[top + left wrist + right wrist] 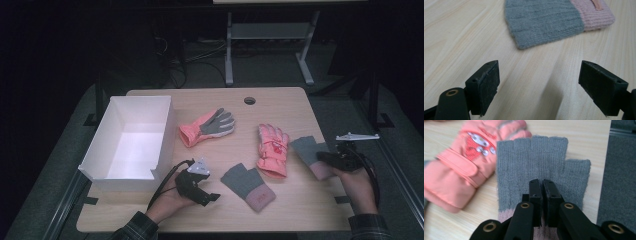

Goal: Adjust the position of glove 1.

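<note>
Ribbed knit grey glove (541, 162) on matt wood-grain table (579, 130).

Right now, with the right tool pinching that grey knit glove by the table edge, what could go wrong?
The right tool grips the grey fingerless glove by a thin fold of knit, so it might slip out as it lifts. That glove touches the padded orange glove, which could get dragged. It also lies by the table's right edge, so a dropped glove might fall to the floor.

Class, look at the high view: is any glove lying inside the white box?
No: the white box holds nothing, and all four gloves, such as the pink ski glove, lie on the table beside it.
</note>
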Tool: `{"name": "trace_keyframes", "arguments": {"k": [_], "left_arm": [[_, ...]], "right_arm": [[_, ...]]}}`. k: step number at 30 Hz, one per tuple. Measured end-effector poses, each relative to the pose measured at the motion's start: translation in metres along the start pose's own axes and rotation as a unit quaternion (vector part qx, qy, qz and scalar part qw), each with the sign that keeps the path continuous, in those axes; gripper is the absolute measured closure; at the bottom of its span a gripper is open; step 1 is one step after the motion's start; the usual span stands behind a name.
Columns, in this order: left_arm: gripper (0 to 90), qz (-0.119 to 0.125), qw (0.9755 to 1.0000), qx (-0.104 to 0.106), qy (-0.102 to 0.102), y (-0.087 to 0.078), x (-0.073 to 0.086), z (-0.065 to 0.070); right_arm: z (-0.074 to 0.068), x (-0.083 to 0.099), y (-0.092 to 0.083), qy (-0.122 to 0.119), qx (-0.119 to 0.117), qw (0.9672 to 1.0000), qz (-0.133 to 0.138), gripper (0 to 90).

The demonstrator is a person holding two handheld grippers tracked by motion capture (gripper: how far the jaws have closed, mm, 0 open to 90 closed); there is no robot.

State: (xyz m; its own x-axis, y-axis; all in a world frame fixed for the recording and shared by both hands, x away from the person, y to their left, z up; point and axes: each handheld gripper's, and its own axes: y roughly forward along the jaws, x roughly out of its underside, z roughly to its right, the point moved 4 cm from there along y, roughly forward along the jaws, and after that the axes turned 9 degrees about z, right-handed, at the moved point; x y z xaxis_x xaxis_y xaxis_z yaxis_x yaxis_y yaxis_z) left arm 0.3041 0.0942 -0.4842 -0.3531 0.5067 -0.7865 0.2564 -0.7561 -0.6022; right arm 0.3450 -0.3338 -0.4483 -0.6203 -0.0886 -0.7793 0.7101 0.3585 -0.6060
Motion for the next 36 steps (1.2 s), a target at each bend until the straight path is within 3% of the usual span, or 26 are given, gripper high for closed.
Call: {"name": "trace_keyframes", "arguments": {"k": [8,21,28,35,36], "left_arm": [[16.5,-0.006,0.9999,-0.004,0.011,-0.002,0.0,-0.002],[16.5,-0.004,0.9999,-0.007,0.01,-0.001,0.0,-0.001],[16.6,-0.009,0.9999,-0.006,0.012,-0.001,0.0,-0.002],[16.6,-0.013,0.9998,-0.007,0.012,-0.001,0.001,-0.002],[16.6,-0.013,0.9998,-0.008,0.012,-0.001,0.001,-0.002]], "right_arm": [[-0.021,-0.011,-0.012,0.0,-0.023,0.9997,0.008,86.3],[-0.072,-0.017,-0.011,-0.031,-0.079,0.9964,0.005,86.2],[-0.107,-0.017,-0.003,-0.055,-0.113,0.9921,-0.006,86.2],[-0.13,-0.014,0.005,-0.06,-0.137,0.9887,-0.012,86.2],[-0.138,-0.014,0.008,-0.062,-0.145,0.9874,-0.013,86.2]]}}
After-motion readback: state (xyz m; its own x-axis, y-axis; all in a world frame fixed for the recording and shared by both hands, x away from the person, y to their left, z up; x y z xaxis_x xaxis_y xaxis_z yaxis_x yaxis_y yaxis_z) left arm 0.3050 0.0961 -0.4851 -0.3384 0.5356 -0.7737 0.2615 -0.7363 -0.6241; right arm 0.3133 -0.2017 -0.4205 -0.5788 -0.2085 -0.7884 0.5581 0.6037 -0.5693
